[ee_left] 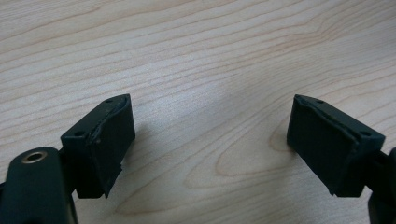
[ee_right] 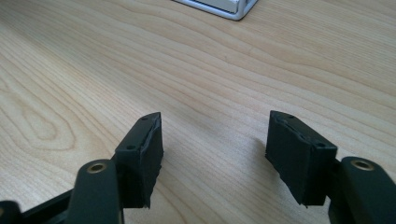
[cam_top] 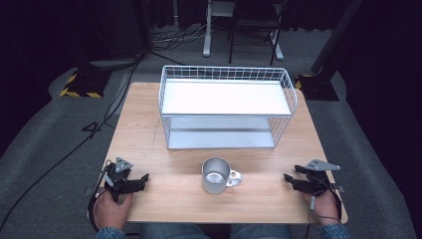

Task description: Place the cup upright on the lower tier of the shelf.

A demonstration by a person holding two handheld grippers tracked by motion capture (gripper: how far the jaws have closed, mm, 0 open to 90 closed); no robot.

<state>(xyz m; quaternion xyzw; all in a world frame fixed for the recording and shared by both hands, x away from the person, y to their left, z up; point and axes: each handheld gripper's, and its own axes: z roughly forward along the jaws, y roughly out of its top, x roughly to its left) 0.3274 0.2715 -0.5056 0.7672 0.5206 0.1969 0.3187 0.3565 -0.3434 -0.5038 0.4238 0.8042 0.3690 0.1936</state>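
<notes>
A silver metal mug [cam_top: 217, 176] stands upright near the front middle of the wooden table [cam_top: 149, 129], its handle pointing right. Behind it sits a white wire two-shelf rack [cam_top: 226, 106]. My left gripper [cam_top: 144, 178] rests at the front left of the table, pointing right toward the mug, jaws open and empty. In the left gripper view the left gripper [ee_left: 210, 140] has only bare wood between its pads. My right gripper [cam_top: 287, 179] lies at the front right, pointing left toward the mug's handle, open. In the right gripper view the right gripper [ee_right: 215, 149] holds nothing.
A corner of the rack's base [ee_right: 224, 7] shows at the top of the right gripper view. Beyond the table lie grey floor, cables [cam_top: 59, 154], a stand with yellow-black tape [cam_top: 79, 84] and chair legs [cam_top: 249, 40].
</notes>
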